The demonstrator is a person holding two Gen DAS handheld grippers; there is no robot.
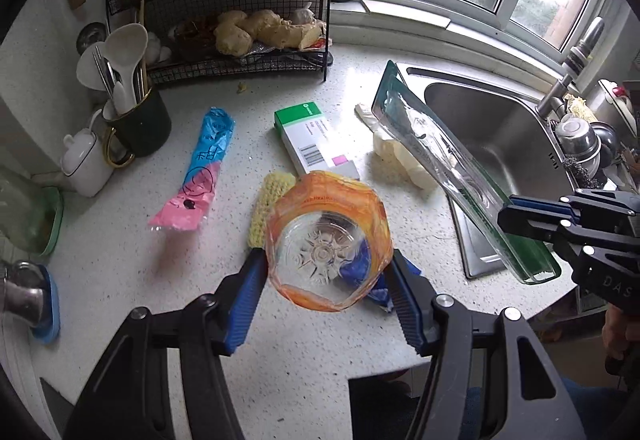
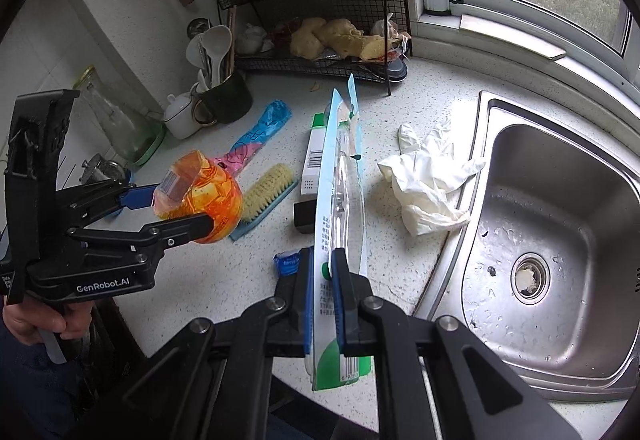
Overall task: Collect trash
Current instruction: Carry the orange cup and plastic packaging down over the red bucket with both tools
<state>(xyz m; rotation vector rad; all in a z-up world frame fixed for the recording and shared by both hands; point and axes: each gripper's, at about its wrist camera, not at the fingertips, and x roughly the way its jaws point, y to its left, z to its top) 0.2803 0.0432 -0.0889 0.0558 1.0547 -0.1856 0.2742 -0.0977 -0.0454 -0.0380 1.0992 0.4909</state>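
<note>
Presently left tool (image 1: 328,272) clamps an orange-labelled cut plastic bottle (image 1: 328,240); right tool (image 2: 322,272) pinches a clear blister pack (image 2: 340,191) above the worktop (image 1: 120,260).

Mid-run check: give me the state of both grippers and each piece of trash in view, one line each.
Left gripper: shut on the orange bottle, off the counter.
Orange bottle: held, crumpled, base toward the camera.
Right gripper: shut on the blister pack.
Blister pack: held on edge, raised.
Glove: crumpled on the counter beside the sink.
Green box: lying flat.
Pink-blue wrapper: lying flat.
Brush: bristles up.
</note>
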